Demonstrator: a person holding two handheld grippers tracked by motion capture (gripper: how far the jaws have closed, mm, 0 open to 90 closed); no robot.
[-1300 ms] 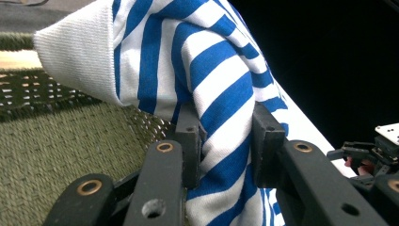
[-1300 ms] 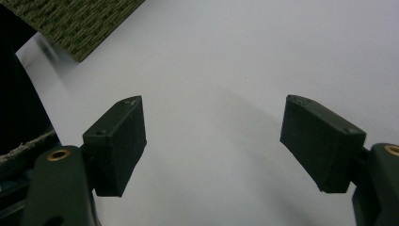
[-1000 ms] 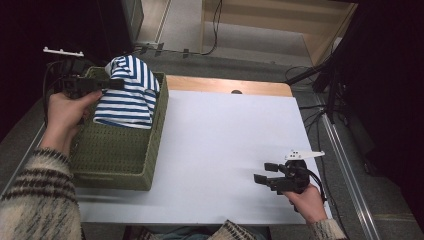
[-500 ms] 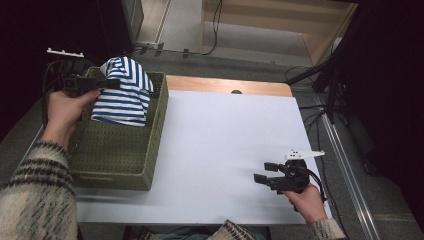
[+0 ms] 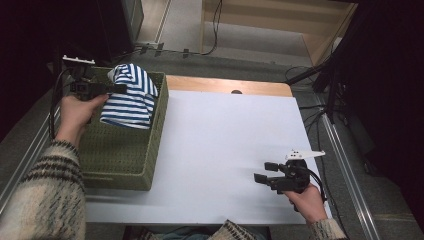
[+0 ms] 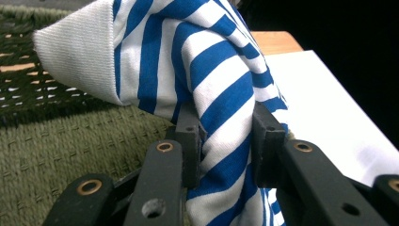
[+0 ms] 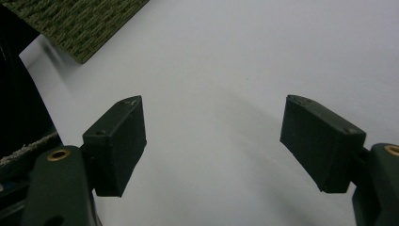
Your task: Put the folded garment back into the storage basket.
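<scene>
A blue-and-white striped cloth (image 5: pixel 129 96) hangs over the far end of a green woven basket (image 5: pixel 120 159) at the table's left. My left gripper (image 5: pixel 116 89) is shut on a bunched fold of it. In the left gripper view the striped cloth (image 6: pixel 211 80) is pinched between the two black pads (image 6: pixel 188 143), and a white corner sticks out to the left. My right gripper (image 5: pixel 265 172) rests low over the white table near the front right edge. It is open, and the right gripper view has bare table between its pads (image 7: pixel 117 141).
The white table top (image 5: pixel 225 135) stretches between the basket and the right hand. A wooden strip (image 5: pixel 227 85) runs along its far edge. Cables (image 5: pixel 215 25) and a wooden frame lie on the floor beyond. A metal rail (image 5: pixel 345 165) borders the table's right side.
My left gripper has sunk with the striped cloth, which now hangs lower over the basket's far end. The right gripper has stayed where it was.
</scene>
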